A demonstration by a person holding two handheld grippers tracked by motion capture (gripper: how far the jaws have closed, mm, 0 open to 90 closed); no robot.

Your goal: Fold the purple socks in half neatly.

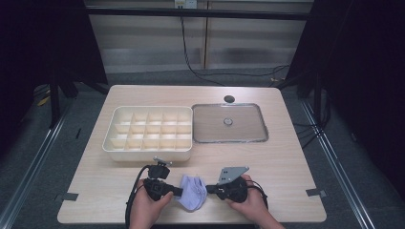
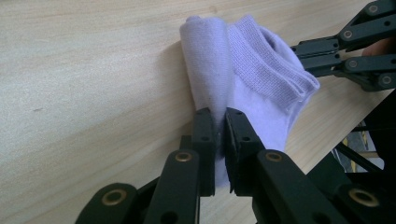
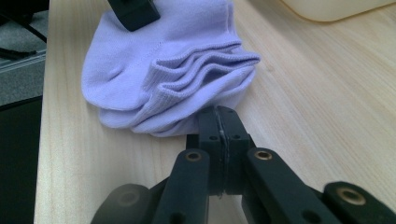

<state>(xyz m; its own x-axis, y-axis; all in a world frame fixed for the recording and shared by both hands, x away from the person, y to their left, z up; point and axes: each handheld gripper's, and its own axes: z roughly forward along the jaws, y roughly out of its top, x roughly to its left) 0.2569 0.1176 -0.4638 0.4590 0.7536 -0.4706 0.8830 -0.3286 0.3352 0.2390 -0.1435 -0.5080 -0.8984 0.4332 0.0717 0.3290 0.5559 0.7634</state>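
Observation:
A folded lavender sock [image 1: 193, 191] lies near the table's front edge, between my two grippers. In the left gripper view my left gripper [image 2: 218, 114] is shut on a rolled fold of the sock [image 2: 252, 79]; pale fabric shows between its jaws. My right gripper [image 3: 218, 112] is shut at the sock's [image 3: 154, 70] lower edge under the ribbed cuffs, with a thin strip of fabric in the pinch. In the high view the left gripper [image 1: 180, 191] and right gripper [image 1: 208, 190] face each other across the sock, each held by a hand.
A cream tray [image 1: 148, 151] divided into several compartments stands just behind the grippers at left centre. To its right lies a flat clear lid [image 1: 210, 124] with a small round knob [image 1: 228, 121]. A cable hole [image 1: 229, 98] is behind it.

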